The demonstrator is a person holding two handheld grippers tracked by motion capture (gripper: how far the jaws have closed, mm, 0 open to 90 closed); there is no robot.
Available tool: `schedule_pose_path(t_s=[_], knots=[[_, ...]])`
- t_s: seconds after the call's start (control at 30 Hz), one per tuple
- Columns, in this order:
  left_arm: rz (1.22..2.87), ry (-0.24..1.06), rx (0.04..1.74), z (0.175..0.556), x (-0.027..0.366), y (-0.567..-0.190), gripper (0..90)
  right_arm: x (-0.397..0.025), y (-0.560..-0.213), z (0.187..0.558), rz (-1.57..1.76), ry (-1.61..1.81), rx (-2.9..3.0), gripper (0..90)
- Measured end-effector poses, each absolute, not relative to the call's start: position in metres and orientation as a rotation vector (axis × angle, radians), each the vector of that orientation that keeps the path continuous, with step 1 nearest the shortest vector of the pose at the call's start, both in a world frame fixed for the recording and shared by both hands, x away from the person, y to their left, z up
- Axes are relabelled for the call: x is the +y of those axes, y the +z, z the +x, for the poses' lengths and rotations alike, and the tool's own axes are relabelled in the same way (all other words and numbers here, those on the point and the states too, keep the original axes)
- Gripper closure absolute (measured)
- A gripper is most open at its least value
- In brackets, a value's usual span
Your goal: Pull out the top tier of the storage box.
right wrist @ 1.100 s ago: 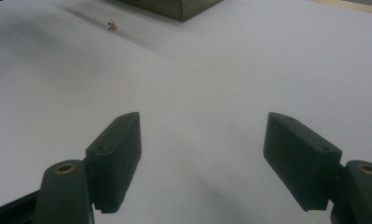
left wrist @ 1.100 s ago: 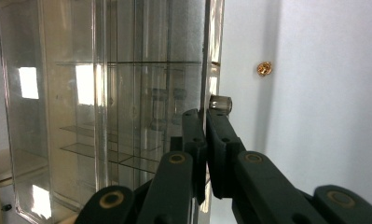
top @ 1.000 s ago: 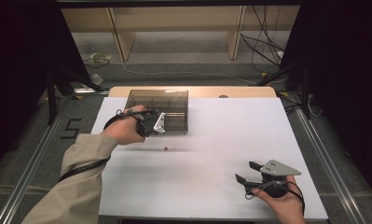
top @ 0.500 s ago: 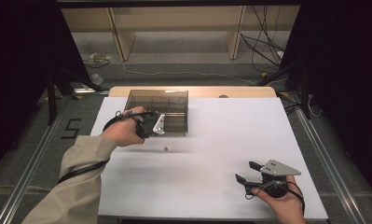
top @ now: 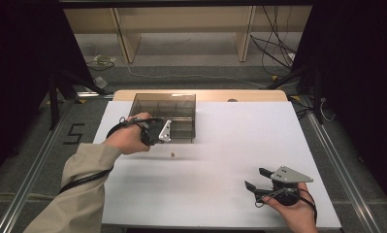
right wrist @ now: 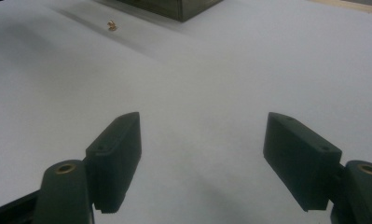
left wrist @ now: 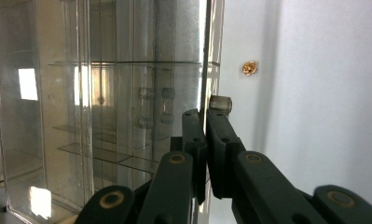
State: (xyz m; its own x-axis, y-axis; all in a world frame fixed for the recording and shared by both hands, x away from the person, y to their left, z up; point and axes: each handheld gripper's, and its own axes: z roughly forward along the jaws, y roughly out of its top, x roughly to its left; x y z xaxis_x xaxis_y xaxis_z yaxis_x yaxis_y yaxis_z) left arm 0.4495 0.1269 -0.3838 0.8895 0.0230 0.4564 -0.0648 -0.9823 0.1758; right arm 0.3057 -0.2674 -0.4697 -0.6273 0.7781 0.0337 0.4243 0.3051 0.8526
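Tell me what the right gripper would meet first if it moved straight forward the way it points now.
Probably only bare white table first; the right gripper points between the small gold-coloured object and the dark compartment box, though depth is unclear.

High view: up above the near side, looking forward and down at the whole table [top: 220, 194].
Left gripper view: right up against the clear box [left wrist: 104, 93].
Right gripper view: low over the table.
Shared: small gold bit [right wrist: 111, 24], upper left.

The only readable mark is a black numeral "5" [top: 75, 134] on the floor left of the table.
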Motion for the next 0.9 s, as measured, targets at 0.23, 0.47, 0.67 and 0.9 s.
schedule_pose_path(t_s=[0.23, 0.47, 0.67, 0.9], knots=[[2.874, 0.691, -0.032, 0.4465, 0.1273, -0.384, 86.9, -0.2672, -0.4697, 0.3056, 1.075, 1.251, 2.192, 28.4], [2.871, 0.694, -0.034, 0.4443, 0.1279, -0.3846, 86.9, -0.2671, -0.4698, 0.3056, 1.075, 1.252, 2.191, 28.4], [2.869, 0.696, -0.036, 0.4419, 0.1277, -0.3853, 86.9, -0.267, -0.4698, 0.3057, 1.075, 1.252, 2.191, 28.4], [2.867, 0.69, -0.033, 0.4397, 0.1286, -0.386, 86.9, -0.2673, -0.4697, 0.3056, 1.075, 1.251, 2.192, 28.4]])
